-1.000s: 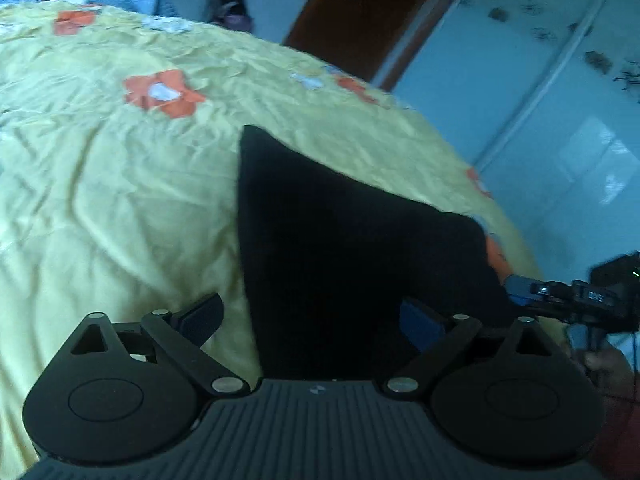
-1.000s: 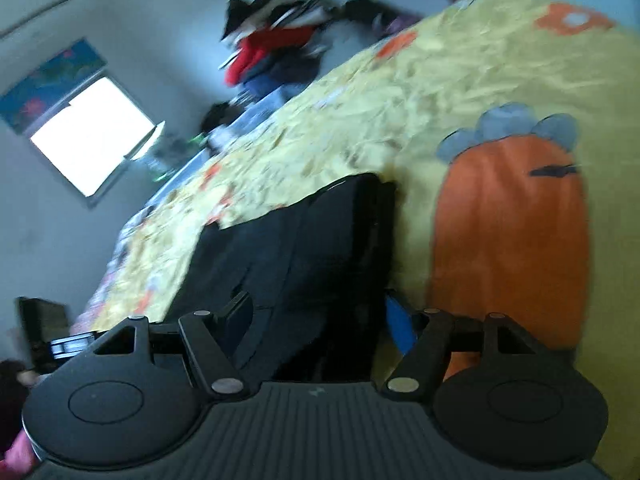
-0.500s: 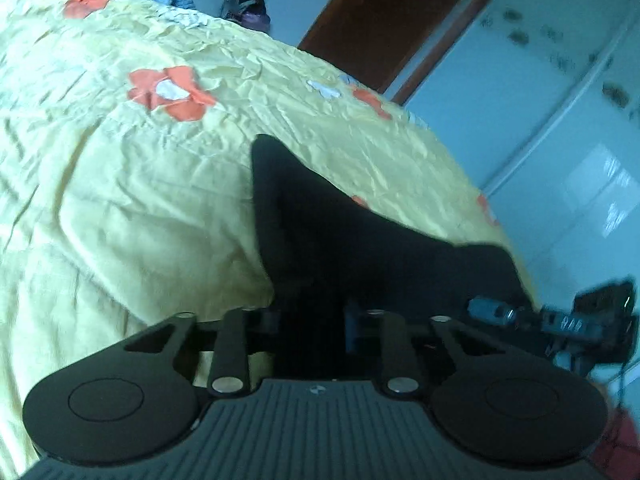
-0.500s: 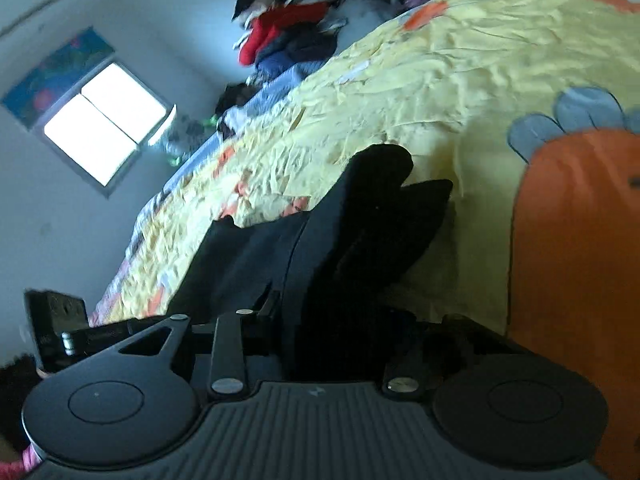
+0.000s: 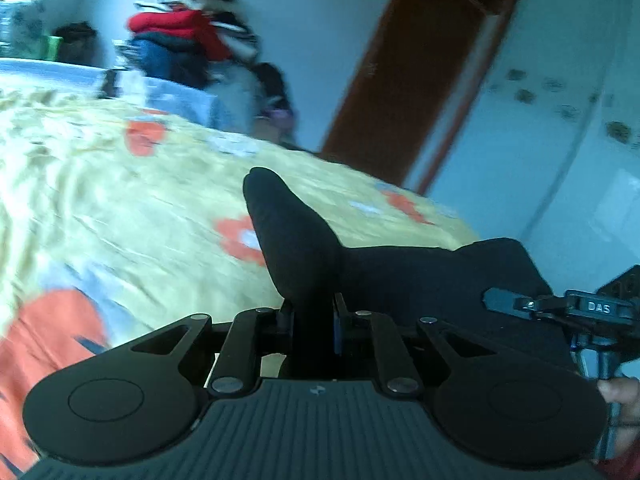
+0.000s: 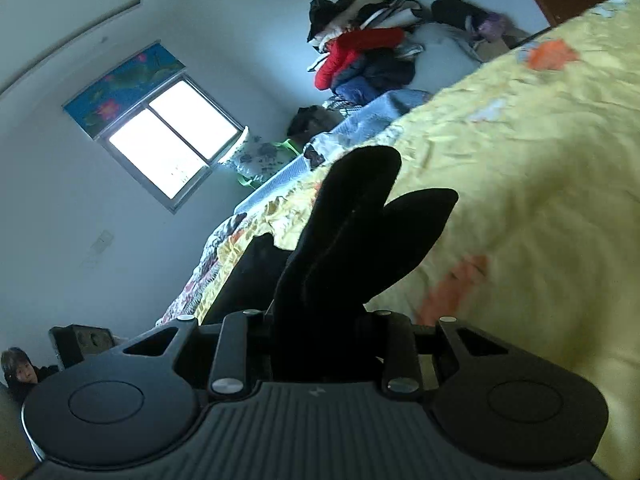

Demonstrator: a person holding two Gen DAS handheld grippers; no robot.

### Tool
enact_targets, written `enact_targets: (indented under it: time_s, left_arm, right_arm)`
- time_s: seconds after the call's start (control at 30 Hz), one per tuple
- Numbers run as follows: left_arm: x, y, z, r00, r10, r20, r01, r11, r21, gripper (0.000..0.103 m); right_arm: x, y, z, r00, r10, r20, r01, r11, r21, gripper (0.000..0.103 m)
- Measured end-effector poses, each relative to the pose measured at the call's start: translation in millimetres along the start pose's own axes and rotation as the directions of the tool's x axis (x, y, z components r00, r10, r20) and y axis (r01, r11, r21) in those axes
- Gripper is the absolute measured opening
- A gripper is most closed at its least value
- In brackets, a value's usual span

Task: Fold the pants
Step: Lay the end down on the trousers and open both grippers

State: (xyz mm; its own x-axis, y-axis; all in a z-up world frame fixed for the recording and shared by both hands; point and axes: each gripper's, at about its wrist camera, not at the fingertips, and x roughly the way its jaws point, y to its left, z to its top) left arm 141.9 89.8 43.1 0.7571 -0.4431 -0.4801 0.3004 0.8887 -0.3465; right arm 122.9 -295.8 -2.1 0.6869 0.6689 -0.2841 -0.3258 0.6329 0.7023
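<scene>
The black pants [image 5: 420, 276] lay on the yellow bedspread [image 5: 120, 208] of the bed, near its edge on the side of the white wardrobe [image 5: 560, 120], and both ends of the near border were lifted off the cover. The left gripper [image 5: 313, 320] had just been closing, and its two fingers were pressed on a fold of the dark cloth, which stood up above them like a rounded tip. The right gripper [image 6: 320, 336] was pinching another bunch of the pants [image 6: 352, 240] in the same way; two rounded flaps of fabric rose over its fingers, and the rest of the cloth hung down to the bedspread [image 6: 540, 160]. In the left wrist view the right gripper [image 5: 508, 304] appeared at the right edge, with the person's hand [image 5: 620, 396] below it. A pile of clothes [image 6: 360, 56] with a red jacket stood beyond the far edge of the bed, next to a brown door [image 5: 400, 80]. A bright window [image 6: 172, 140] was in the wall behind.
</scene>
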Motion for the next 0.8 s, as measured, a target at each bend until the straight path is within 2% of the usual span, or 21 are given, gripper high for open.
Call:
enact_targets:
  time_s: [0.07,0.1,0.13,0.17,0.2,0.23,0.27,0.3,0.33,0.37,0.4,0.43,0.5,0.53,0.57,0.6,0.63,0.67,0.7,0.77,0.8]
  left_arm:
    - [24.2,15.8,8.7,0.998,0.058,-0.035,-0.057,0.998,0.018,0.036]
    - [36.1,25.3,8.1,0.990,0.124,-0.062,-0.123,0.992,0.027,0.042]
    - [47.0,34.0,5.7,0.972,0.209,-0.103,-0.206,0.978,0.034,0.040]
    - [52.2,41.1,1.5,0.945,0.295,-0.138,-0.292,0.955,0.046,0.041]
    - [49.0,46.7,-2.6,0.935,0.326,-0.142,-0.321,0.945,0.054,0.046]
    - [39.6,49.8,-7.1,0.941,0.316,-0.120,-0.312,0.949,0.050,0.048]
    - [29.5,48.8,-9.5,0.940,0.325,-0.099,-0.322,0.945,0.051,0.048]
    - [24.2,43.8,-9.3,0.933,0.350,-0.080,-0.346,0.936,0.065,0.050]
    - [19.3,35.7,-9.0,0.929,0.366,-0.048,-0.361,0.928,0.087,0.059]
    - [17.2,27.8,-8.6,0.934,0.356,-0.024,-0.352,0.931,0.097,0.068]
    - [16.7,20.6,-6.8,0.944,0.329,-0.012,-0.327,0.940,0.098,0.086]
    - [19.0,12.9,-6.5,0.957,0.289,-0.011,-0.286,0.953,0.095,0.101]
    - [31.0,1.9,-10.8,0.973,0.228,-0.035,-0.223,0.969,0.108,0.103]
    - [41.8,-1.5,-14.9,0.966,0.250,-0.068,-0.239,0.961,0.138,0.103]
    - [54.1,-1.6,-19.9,0.948,0.303,-0.097,-0.283,0.942,0.179,0.101]
    - [63.3,-0.9,-25.4,0.925,0.362,-0.118,-0.333,0.919,0.210,0.095]
    - [64.0,3.2,-29.0,0.907,0.402,-0.127,-0.371,0.904,0.211,0.095]
    - [55.1,6.6,-31.0,0.916,0.384,-0.115,-0.362,0.916,0.175,0.092]
    - [41.8,9.9,-31.7,0.926,0.364,-0.104,-0.350,0.928,0.131,0.094]
    - [24.4,6.7,-35.4,0.935,0.346,-0.071,-0.340,0.936,0.090,0.095]
    - [19.4,3.5,-38.0,0.934,0.353,-0.053,-0.347,0.933,0.097,0.096]
  right_arm:
    - [29.3,-0.9,7.5,0.998,-0.055,0.011,0.056,0.998,-0.021,0.034]
    - [45.6,-2.6,9.2,0.992,-0.122,0.005,0.122,0.991,-0.047,0.041]
    - [63.3,-5.0,9.3,0.972,-0.233,-0.013,0.232,0.971,-0.061,0.050]
    - [73.6,-9.1,7.8,0.941,-0.337,-0.028,0.334,0.940,-0.073,0.050]
    - [77.7,-10.3,3.9,0.896,-0.444,-0.020,0.439,0.892,-0.104,0.050]
    - [73.8,-8.4,-0.3,0.867,-0.499,0.017,0.496,0.856,-0.144,0.050]
    - [62.9,-4.5,-5.4,0.851,-0.519,0.079,0.524,0.833,-0.177,0.049]
    - [49.6,1.0,-10.1,0.823,-0.548,0.152,0.569,0.799,-0.195,0.051]
    - [37.6,9.3,-14.1,0.790,-0.572,0.221,0.611,0.763,-0.212,0.051]
    - [30.9,17.2,-16.5,0.790,-0.560,0.252,0.611,0.756,-0.235,0.051]
    - [29.7,23.1,-17.2,0.817,-0.523,0.240,0.574,0.776,-0.263,0.051]
    - [33.7,29.3,-18.7,0.860,-0.474,0.190,0.511,0.807,-0.298,0.054]
    - [55.0,35.6,-25.1,0.922,-0.384,0.048,0.374,0.852,-0.367,0.058]
    - [65.4,34.6,-29.1,0.927,-0.376,-0.003,0.345,0.855,-0.387,0.058]
    - [75.1,30.7,-33.7,0.911,-0.411,-0.037,0.362,0.839,-0.406,0.058]
    - [81.7,25.0,-38.5,0.885,-0.464,-0.029,0.409,0.807,-0.426,0.057]
    - [80.7,21.6,-41.6,0.862,-0.506,0.027,0.466,0.772,-0.432,0.058]
    - [78.7,19.5,-40.2,0.822,-0.568,0.044,0.534,0.741,-0.408,0.064]
    - [71.3,20.6,-39.9,0.820,-0.570,0.052,0.545,0.751,-0.372,0.065]
    - [52.6,36.1,-49.1,0.859,-0.504,0.084,0.499,0.791,-0.354,0.065]
    - [51.2,46.9,-56.1,0.871,-0.483,0.085,0.477,0.793,-0.379,0.065]
